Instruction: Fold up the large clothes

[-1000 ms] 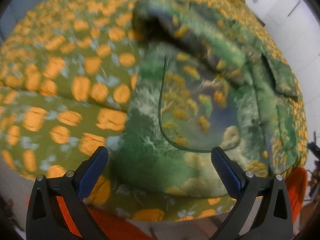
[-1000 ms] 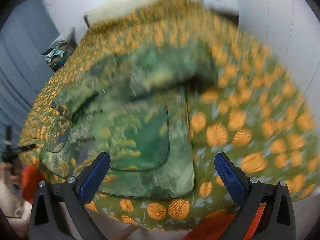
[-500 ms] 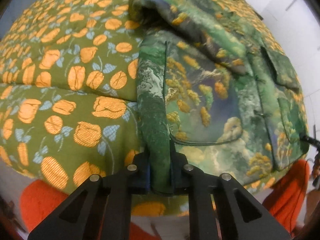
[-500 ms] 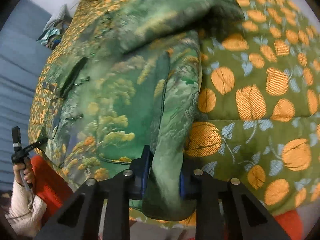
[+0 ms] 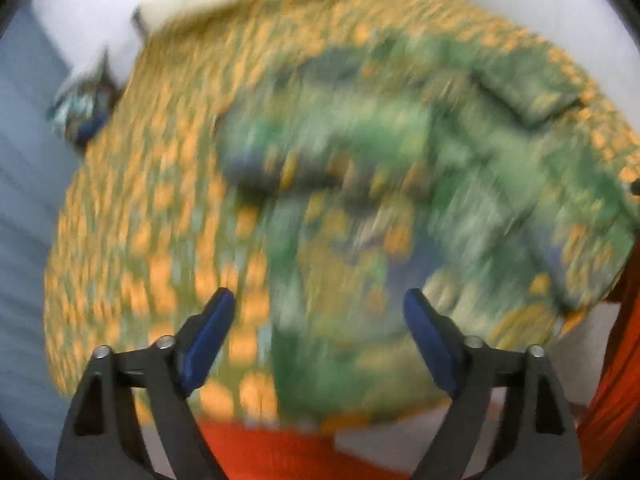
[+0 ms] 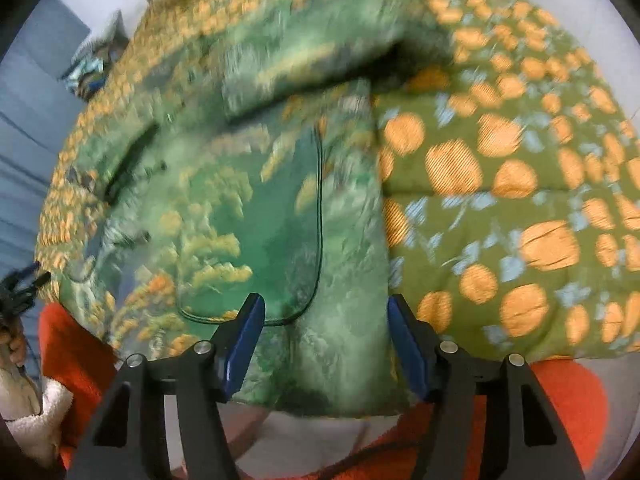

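Now both claws – left claw (image 5: pixel 320 336), right claw (image 6: pixel 322 344) – have just been opening above the jacket (image 6: pixel 248 208).

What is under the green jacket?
The green jacket lies on an olive quilt with orange flowers, which shows all around it. An orange cover peeks out below the quilt. What lies directly beneath the jacket's middle is hidden.

**Both grippers spread, nothing pinched**

Left gripper (image 5: pixel 318 332): jaws wide apart, just been opening, nothing clamped between the blue pads (image 5: pixel 208 336); black fingers enter from 7 and 5 o'clock, pointing steeply down. Right gripper (image 6: pixel 324 344): jaws partly spread, also just been opening, pads (image 6: pixel 244 344) clear of contact. A hand (image 6: pixel 14 344) with a pale fuzzy cuff shows at 8 o'clock in the right wrist view.
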`<state>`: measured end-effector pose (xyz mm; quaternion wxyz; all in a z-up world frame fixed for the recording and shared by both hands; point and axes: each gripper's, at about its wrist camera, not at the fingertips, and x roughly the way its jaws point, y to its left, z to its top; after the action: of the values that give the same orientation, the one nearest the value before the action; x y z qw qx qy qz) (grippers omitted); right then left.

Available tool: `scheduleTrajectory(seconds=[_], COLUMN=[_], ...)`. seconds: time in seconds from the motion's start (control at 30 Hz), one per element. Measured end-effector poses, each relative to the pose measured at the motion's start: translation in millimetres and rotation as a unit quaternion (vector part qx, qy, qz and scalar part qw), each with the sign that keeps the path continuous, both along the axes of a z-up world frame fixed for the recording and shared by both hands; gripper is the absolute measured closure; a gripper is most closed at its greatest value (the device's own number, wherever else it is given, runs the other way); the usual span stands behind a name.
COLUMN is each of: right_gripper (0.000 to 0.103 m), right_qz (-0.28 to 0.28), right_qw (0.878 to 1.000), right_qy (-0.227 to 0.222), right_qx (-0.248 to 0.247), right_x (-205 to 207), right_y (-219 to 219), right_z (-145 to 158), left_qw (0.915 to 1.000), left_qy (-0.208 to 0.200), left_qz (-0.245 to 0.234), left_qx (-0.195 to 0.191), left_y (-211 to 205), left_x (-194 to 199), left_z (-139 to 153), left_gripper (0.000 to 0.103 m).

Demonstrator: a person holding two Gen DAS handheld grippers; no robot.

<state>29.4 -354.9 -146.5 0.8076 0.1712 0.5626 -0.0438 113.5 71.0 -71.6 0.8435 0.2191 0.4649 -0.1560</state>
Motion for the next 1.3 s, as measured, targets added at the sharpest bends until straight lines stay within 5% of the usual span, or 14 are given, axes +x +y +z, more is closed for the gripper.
scheduleTrajectory(seconds=[0.1,0.2,0.3,0.33,0.37,0.43,0.6,0.77,0.87,0.97,1.0,1.13,1.2,1.3], right_gripper=[0.036,0.036,0.036,0.036,0.036,0.036,0.036,0.036,0.034,0.031,0.028,0.021,0.020,0.020], right_qz=[-0.014,-0.013,0.001,0.007,0.013,0.019,0.022,0.046,0.084,0.131,0.150,0.246,0.314,0.355], right_qw=[0.999,0.998,0.997,0.996,0.996,0.995,0.992,0.986,0.979,0.967,0.961,0.928,0.898,0.863], right_qy=[-0.038,-0.065,-0.080,-0.083,-0.087,-0.092,-0.104,-0.125,-0.129,-0.132,-0.130,-0.123,-0.110,-0.074], right_qx=[-0.022,-0.006,-0.004,-0.006,-0.011,-0.024,-0.061,-0.097,-0.132,-0.176,-0.190,-0.250,-0.289,-0.353], right_x=[2,3,-2,-6,-11,-22,-28,3,28,63,78,128,151,179], right_y=[0,11,33,38,43,45,42,43,52,62,66,91,109,119], right_z=[23,35,41,43,47,51,59,73,76,70,65,34,2,-48], left_qw=[0.9968,0.9912,0.9902,0.9907,0.9923,0.9958,0.9966,0.9786,0.9588,0.9207,0.9081,0.8858,0.8865,0.8988], left_qy=[-0.020,-0.001,0.051,0.060,0.064,0.075,0.024,-0.024,-0.050,-0.074,-0.075,-0.056,-0.050,-0.048], left_qz=[-0.077,-0.129,-0.101,-0.086,-0.073,-0.047,0.044,0.166,0.260,0.379,0.410,0.457,0.454,0.425], left_qx=[-0.005,0.031,0.082,0.086,0.077,0.025,-0.066,-0.120,-0.102,-0.059,-0.042,-0.059,-0.075,-0.095], left_y=[-58,-108,-128,-124,-117,-95,-15,106,188,266,283,314,311,286], left_x=[31,65,95,103,109,116,125,128,130,126,124,102,91,78], left_z=[-8,-58,-117,-129,-132,-120,-43,12,9,-18,-28,-50,-50,-44], left_gripper=[0.007,0.004,0.010,0.016,0.034,0.091,0.090,0.089,0.087,0.056,0.038,0.032,0.032,0.026])
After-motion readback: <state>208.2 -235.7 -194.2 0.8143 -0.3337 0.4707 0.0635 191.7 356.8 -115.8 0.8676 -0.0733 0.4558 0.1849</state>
